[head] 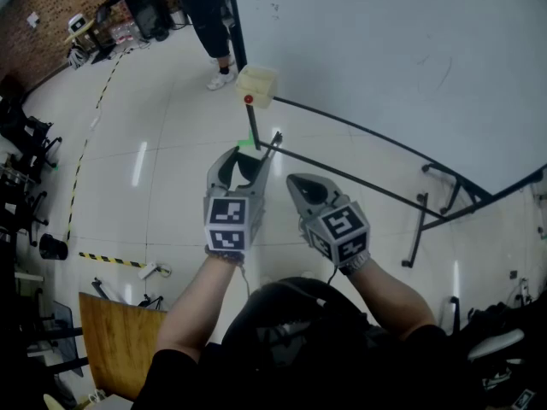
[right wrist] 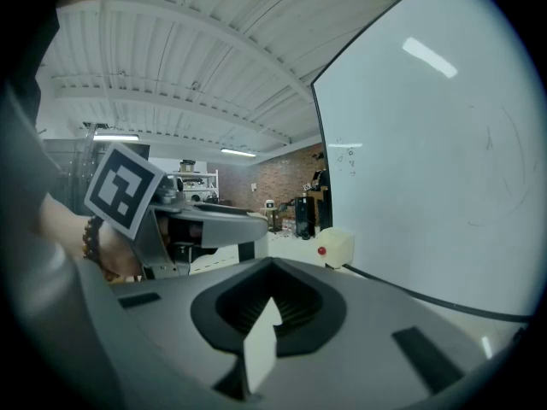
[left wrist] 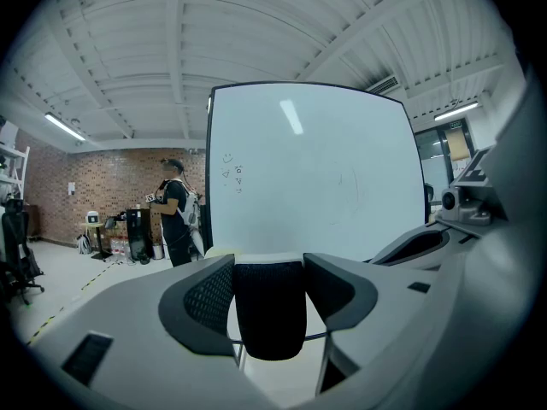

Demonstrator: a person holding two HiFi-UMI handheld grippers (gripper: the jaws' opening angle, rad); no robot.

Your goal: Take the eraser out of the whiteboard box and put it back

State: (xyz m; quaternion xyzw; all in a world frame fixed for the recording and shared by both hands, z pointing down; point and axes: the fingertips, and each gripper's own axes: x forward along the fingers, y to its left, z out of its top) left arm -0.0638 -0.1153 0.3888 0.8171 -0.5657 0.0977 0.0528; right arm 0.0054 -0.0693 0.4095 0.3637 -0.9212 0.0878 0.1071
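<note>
My left gripper (head: 252, 152) is shut on the black eraser (head: 246, 169), held in the air in front of the whiteboard (head: 410, 49). In the left gripper view the eraser (left wrist: 269, 310) fills the gap between the two pads (left wrist: 209, 297). The cream whiteboard box (head: 256, 85), with a red dot on its front, sits at the left end of the board's ledge, beyond the left gripper and apart from it. It also shows in the right gripper view (right wrist: 338, 246). My right gripper (head: 292, 180) hangs beside the left one, jaws together and empty (right wrist: 272, 265).
The board's dark stand legs (head: 419, 229) reach over the floor at the right. A person (head: 209, 24) stands at the board's far left end. A wooden panel (head: 120, 340), black-yellow floor tape (head: 111, 260) and chairs (head: 26, 135) lie to the left.
</note>
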